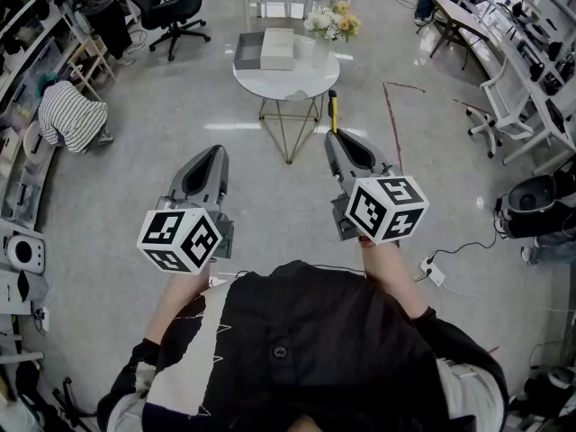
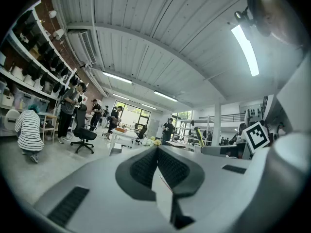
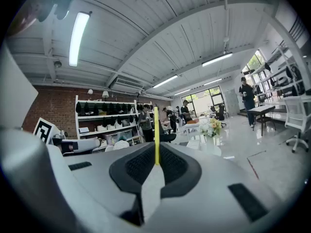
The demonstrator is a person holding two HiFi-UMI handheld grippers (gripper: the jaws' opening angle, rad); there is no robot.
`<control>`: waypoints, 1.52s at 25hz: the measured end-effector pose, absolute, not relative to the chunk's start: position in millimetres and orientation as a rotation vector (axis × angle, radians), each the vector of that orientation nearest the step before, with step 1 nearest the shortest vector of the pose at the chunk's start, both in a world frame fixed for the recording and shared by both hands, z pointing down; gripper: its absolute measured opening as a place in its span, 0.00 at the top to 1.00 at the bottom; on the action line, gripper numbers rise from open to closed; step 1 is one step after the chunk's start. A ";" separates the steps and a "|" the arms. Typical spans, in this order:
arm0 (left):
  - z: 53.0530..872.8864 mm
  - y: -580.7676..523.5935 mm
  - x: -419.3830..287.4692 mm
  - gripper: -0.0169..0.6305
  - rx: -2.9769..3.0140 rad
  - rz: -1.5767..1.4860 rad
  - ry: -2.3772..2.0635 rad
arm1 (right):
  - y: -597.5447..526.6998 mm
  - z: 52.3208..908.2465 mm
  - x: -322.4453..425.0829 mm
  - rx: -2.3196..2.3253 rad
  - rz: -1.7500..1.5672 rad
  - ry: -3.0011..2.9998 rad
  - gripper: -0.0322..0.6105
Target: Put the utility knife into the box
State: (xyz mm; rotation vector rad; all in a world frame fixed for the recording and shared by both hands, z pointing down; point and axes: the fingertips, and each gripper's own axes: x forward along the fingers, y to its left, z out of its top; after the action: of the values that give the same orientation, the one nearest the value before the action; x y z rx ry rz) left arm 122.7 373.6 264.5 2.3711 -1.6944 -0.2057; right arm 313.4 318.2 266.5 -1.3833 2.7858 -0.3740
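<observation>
A wide workshop with a glossy grey floor is spreading out below, and the person is standing well back from a round white table. The utility knife is sticking forward out of the right gripper, whose jaws are clamping its lower end. In the right gripper view it is showing as a thin yellow bar rising straight from between the pads. It is looking stiff, slim and probably light. The smooth casing could be prone to sliding or swinging in a grip this near one end, so the hold is best kept on the handle body, away from any blade. The left gripper is hanging beside it with its jaws pressed together on nothing. The box is sitting near the table's far left edge, with a white block lying on it, well apart from the knife. Flowers are standing at the far right edge.
</observation>
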 end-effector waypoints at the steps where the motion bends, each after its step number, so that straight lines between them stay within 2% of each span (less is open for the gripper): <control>1: 265.8 371.9 123.8 0.96 2.370 -0.205 -1.697 | 316.6 268.2 314.5 -1.382 -0.375 2.787 0.90; 10: 289.7 369.1 142.5 0.96 2.326 -0.211 -1.705 | 312.2 280.9 329.7 -1.338 -0.311 2.826 0.90; 20: 291.7 369.0 138.3 0.96 2.297 -0.239 -1.719 | 304.5 295.5 325.8 -1.268 -0.493 2.801 0.90; 24: 289.4 357.5 131.1 0.96 2.312 -0.239 -1.714 | 291.8 293.8 314.7 -1.271 -0.465 2.817 0.90; 38: 299.9 229.0 32.5 0.96 2.326 -0.287 -1.687 | 163.4 310.7 217.2 -1.307 -0.526 2.832 0.90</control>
State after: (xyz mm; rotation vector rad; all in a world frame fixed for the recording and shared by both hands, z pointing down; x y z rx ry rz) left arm 32.5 229.0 299.9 2.3260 -1.6868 -0.2867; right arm 217.2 163.4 310.7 -1.3074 2.8321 -0.5255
